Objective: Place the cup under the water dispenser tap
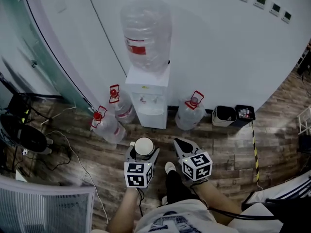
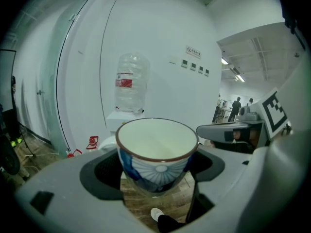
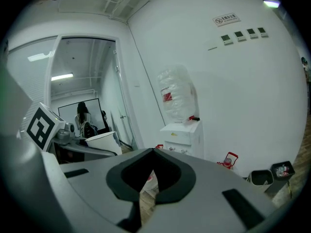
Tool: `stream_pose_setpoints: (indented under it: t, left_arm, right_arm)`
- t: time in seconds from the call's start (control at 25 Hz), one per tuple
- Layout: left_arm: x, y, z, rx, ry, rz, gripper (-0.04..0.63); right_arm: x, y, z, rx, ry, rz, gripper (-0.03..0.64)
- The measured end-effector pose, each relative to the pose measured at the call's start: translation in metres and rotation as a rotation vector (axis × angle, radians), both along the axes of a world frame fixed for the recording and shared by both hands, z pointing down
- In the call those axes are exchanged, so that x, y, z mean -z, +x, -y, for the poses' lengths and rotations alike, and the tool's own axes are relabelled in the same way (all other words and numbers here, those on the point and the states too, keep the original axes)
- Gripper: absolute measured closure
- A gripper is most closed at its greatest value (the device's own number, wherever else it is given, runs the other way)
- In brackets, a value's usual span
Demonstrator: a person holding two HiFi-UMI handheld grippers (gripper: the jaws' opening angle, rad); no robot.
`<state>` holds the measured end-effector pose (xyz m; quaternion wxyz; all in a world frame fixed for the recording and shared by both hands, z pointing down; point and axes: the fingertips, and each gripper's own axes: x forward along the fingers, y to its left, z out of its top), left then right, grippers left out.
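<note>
A white cup (image 1: 144,147) with a blue pattern and a brown rim (image 2: 156,152) stands upright between the jaws of my left gripper (image 1: 143,153), which is shut on it (image 2: 155,171). The white water dispenser (image 1: 147,98) stands against the wall straight ahead, with a clear bottle (image 1: 146,33) on top. Its taps (image 1: 148,100) are well beyond the cup. My right gripper (image 1: 179,143) is beside the left one, jaws shut with nothing in them (image 3: 152,149). In the right gripper view the dispenser (image 3: 182,137) is ahead and the cup (image 3: 103,142) is at the left.
Three spare water bottles with red handles stand on the wooden floor round the dispenser (image 1: 109,125) (image 1: 121,107) (image 1: 190,111). Two small bins (image 1: 224,115) (image 1: 244,113) are to its right. Cables and a black fan (image 1: 19,130) lie at the left. A person's shoe (image 1: 169,167) shows below.
</note>
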<state>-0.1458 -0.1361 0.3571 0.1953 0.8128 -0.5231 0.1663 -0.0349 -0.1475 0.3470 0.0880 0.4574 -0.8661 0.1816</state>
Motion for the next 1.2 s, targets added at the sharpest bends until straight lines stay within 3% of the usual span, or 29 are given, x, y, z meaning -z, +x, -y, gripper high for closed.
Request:
stream_pose_setpoints:
  t: [0.68,1.2]
  left_arm:
    - [-0.147,0.014,0.202,0.006,-0.088,0.029,0.164]
    - [-0.283,0.016,0.303,0.012,-0.113,0.049,0.164]
  right_arm:
    - [-0.15,0.001,0.197,-0.034,-0.077,-0.017,0.597]
    - [-0.279,0.004,0.283,-0.057,-0.094,-0.006,0.597]
